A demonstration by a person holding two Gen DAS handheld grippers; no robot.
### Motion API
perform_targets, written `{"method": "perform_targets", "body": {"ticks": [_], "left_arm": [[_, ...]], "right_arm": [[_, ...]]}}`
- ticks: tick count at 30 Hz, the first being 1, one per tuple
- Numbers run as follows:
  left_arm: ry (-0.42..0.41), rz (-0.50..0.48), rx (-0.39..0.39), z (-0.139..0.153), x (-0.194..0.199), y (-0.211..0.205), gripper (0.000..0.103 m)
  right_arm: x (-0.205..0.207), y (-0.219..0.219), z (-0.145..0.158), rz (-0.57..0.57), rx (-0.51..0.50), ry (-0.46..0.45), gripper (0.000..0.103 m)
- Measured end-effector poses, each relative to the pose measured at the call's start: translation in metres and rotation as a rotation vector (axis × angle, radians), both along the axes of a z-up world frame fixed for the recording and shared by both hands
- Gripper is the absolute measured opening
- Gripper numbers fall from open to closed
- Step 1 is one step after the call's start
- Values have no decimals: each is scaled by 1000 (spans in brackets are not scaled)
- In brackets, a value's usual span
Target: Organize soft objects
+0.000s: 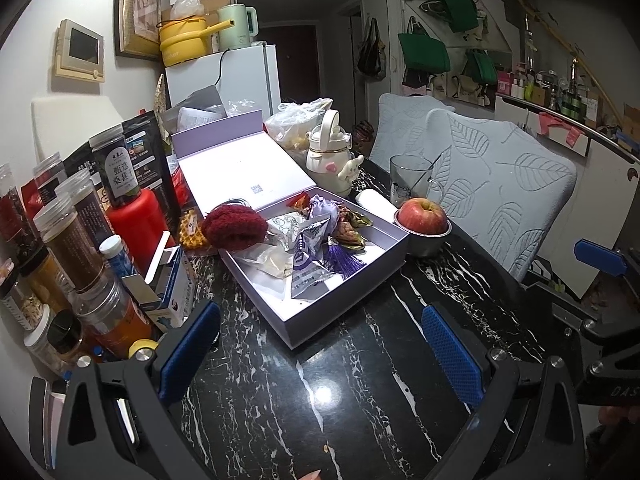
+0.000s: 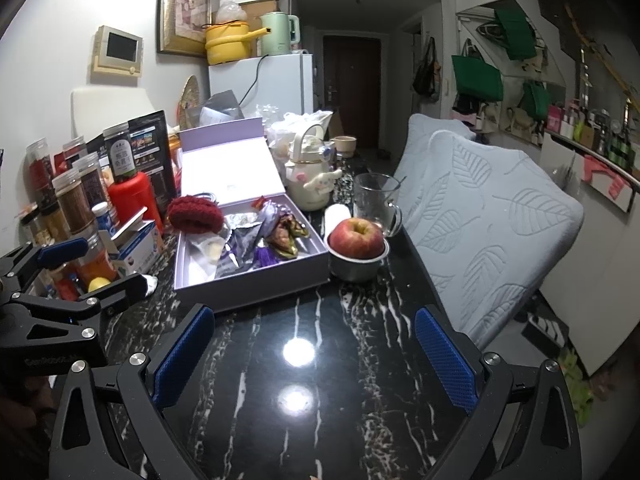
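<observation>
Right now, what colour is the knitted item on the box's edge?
Dark red knitted item, resting on the lavender box rim; clearest in the left wrist view.

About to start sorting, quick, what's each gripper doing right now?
Left gripper: open, holding nothing.
Right gripper: open, holding nothing.

You've got an apple sitting in a metal cup | glass mug just behind it | cream kettle beyond | jars crowd your left | leaf-patterned cushions on your right
</observation>
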State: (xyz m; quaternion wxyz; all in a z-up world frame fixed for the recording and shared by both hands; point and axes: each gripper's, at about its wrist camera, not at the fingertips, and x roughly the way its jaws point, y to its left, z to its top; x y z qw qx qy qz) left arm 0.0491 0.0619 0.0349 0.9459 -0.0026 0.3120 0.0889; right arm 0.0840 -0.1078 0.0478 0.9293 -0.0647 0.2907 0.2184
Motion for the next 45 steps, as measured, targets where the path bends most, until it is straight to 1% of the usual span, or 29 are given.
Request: {"method": "perform_targets", "body": {"ticks": [7, 11, 17, 24, 29, 34, 45], "left_arm": [[8, -12, -18, 0, 3, -1, 103], [3, -1, -9, 1, 3, -2, 103], [18, 1, -25, 0, 4, -1, 103], [24, -20, -25, -2, 2, -6, 103], [23, -31, -8, -2, 1, -9, 103], [29, -29, -18, -2, 0, -9, 103], [39, -26, 2, -6, -6, -10, 103]], "right_arm": [[0, -8, 1, 2, 0, -8, 102], [1, -9, 0, 1, -2, -9, 102], [-1, -12, -1, -4, 2, -11, 102], [-4, -17, -2, -23, -7, -5, 102], [-7, -18, -4, -33, -1, 2, 102], [-9, -20, -6, -38, 3, 15, 102], [-16, -21, -8, -38, -7, 24, 102]]}}
